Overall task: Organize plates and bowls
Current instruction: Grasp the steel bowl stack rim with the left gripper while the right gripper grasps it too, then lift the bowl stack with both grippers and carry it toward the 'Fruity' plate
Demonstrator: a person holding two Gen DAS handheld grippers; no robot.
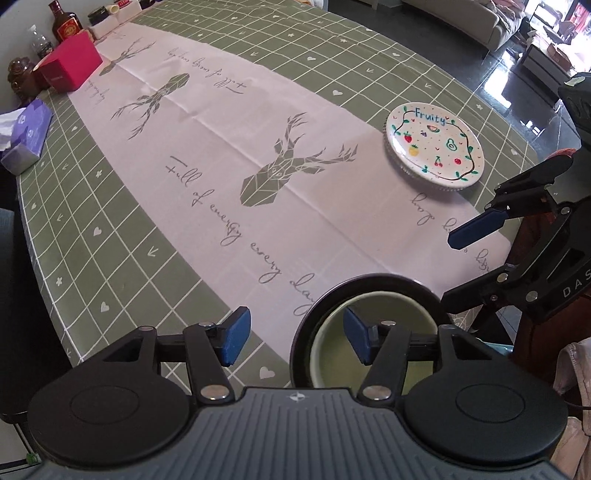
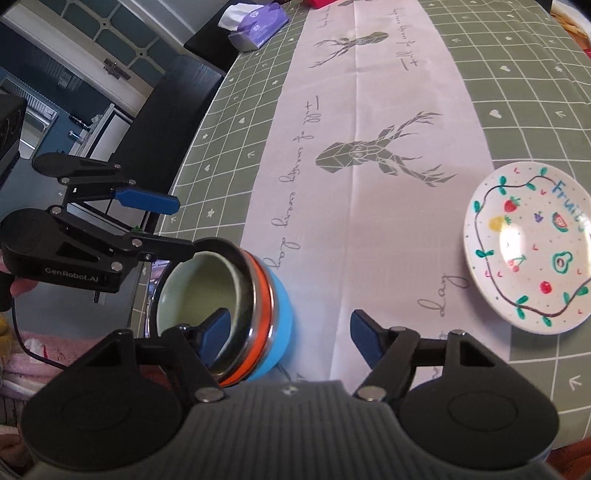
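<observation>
A stack of nested bowls (image 2: 236,314) sits at the table's near edge: pale green inside (image 1: 373,332), then dark-rimmed, orange and blue shells. A white "Fruity" plate (image 1: 434,146) lies on other plates to the right; it also shows in the right wrist view (image 2: 528,251). My left gripper (image 1: 297,338) is open, one finger inside the green bowl and one outside its left side. My right gripper (image 2: 290,334) is open, its left finger inside the bowl stack and its right finger over the cloth.
A deer-print tablecloth (image 1: 221,147) covers the table. At the far left stand a purple tissue box (image 1: 26,136), a pink box (image 1: 70,64) and a bottle (image 1: 64,22). A dark chair (image 2: 173,99) stands beyond the table edge.
</observation>
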